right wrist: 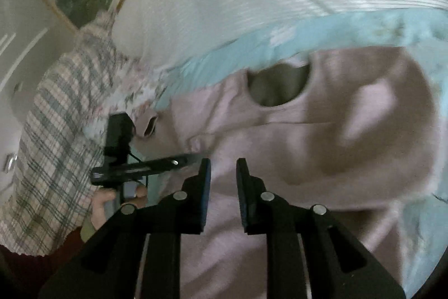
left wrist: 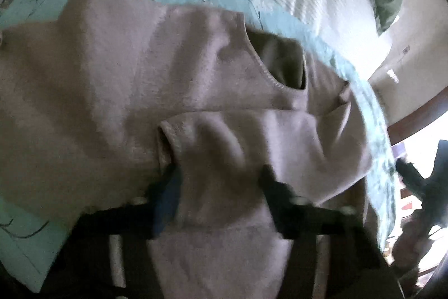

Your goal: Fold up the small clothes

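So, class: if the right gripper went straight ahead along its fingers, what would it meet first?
Most likely the pink garment, which fills the view ahead of the open right gripper; depth is hard to judge.
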